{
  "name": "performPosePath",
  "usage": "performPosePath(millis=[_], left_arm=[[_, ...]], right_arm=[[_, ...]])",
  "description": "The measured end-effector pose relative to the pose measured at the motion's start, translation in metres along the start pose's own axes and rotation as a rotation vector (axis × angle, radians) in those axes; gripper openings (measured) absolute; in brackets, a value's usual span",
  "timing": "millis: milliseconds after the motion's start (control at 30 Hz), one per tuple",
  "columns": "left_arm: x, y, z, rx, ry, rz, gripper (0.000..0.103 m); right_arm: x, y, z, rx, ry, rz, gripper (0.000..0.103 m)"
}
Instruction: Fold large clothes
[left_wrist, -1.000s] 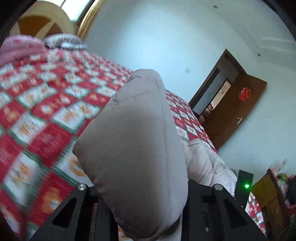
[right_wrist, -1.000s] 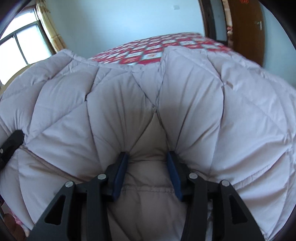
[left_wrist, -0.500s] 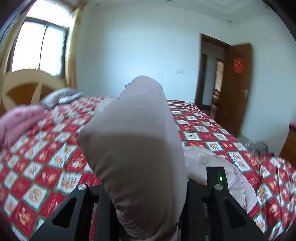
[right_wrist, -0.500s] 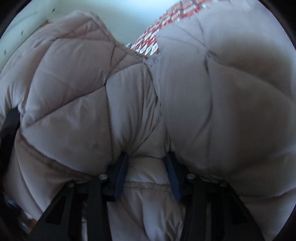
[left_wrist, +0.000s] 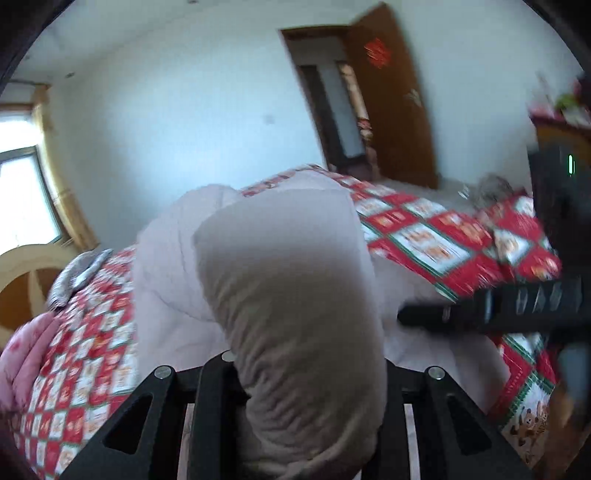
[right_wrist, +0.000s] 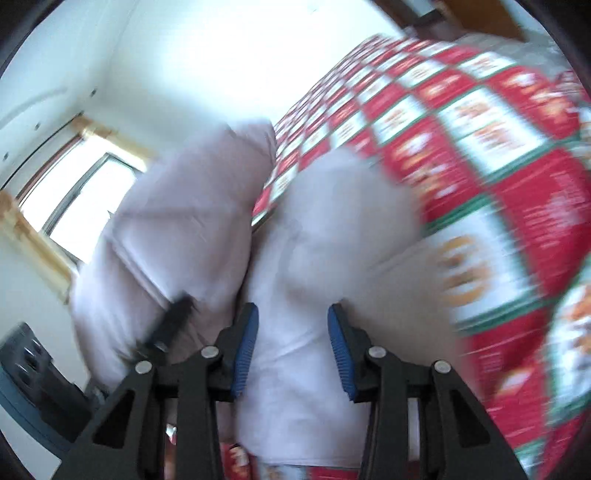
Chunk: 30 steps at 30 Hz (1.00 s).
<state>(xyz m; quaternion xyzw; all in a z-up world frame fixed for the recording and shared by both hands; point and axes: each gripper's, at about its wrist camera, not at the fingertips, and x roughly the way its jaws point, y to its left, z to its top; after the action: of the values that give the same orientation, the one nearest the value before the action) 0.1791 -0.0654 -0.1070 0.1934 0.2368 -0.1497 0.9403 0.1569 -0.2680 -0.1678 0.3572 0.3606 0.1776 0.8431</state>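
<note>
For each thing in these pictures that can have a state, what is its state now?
Left gripper: shut on the padded garment.
Right gripper: shut on the padded garment.
Padded garment: bunched, partly lifted off the bed.
Wooden door: open.
Bedspread: spread over the bed.
Pink blanket: bundled on the bed.

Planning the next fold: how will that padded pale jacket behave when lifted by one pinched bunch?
Probably floppy: the padded jacket bulges over the left hand-held gripper and sags toward the checked bedspread. Likely light for its bulk, being puffy. The right hand-held gripper pinches only a fold, so the rest may drag.
</note>
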Motion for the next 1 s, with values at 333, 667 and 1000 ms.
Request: performPosePath(millis=[333, 667, 1000], left_arm=[[0.033, -0.047, -0.017, 0.074, 0.019, -0.136, 0.031], [0.042, -0.049, -0.018, 0.080, 0.035, -0.156, 0.031], [0.020, -0.046, -0.025, 0.159, 0.051, -0.182, 0.042]], right_arm=[[-0.030, -0.008, 0.033, -0.042, -0.106, -0.096, 0.062], [0.053, 0.030, 0.066, -0.252, 0.103, -0.162, 0.052], [0.070, 0.005, 0.050, -0.258, 0.182, -0.204, 0.045]])
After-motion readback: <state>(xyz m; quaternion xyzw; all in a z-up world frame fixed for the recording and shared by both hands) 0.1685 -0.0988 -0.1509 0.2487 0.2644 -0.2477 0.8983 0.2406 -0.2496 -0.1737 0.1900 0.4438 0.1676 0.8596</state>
